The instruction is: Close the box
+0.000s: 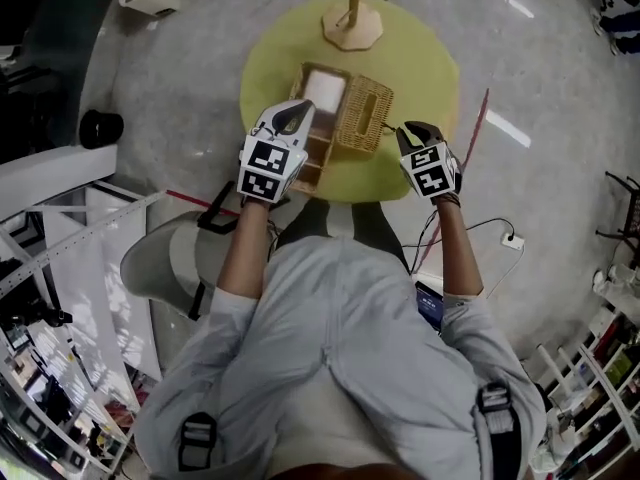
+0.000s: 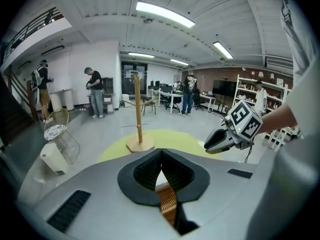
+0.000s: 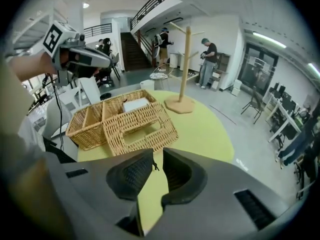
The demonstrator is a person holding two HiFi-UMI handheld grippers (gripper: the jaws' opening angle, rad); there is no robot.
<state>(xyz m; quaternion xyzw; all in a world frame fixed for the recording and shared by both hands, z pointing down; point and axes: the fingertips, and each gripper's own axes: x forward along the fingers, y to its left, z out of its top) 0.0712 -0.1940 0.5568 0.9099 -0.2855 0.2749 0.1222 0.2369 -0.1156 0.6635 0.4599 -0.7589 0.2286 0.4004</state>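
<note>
The wicker box [image 1: 318,128] stands on the round yellow-green table [image 1: 425,78] with its lid [image 1: 365,116] swung open to the right, lying flat beside the base. A white item [image 1: 324,88] rests in the far compartment. My left gripper [image 1: 300,114] hovers over the box's left side, jaws shut and empty; wicker [image 2: 167,201] shows below them in the left gripper view. My right gripper [image 1: 408,130] is just right of the lid, jaws nearly together with nothing between them. The right gripper view shows the lid [image 3: 142,126], the base [image 3: 85,121] and the left gripper [image 3: 106,62] above it.
A wooden peg stand [image 1: 352,18] sits at the table's far side, beyond the box. A grey chair [image 1: 165,258] is at my left, and a cable with a power strip [image 1: 505,236] lies on the floor at my right. People stand far off in the room.
</note>
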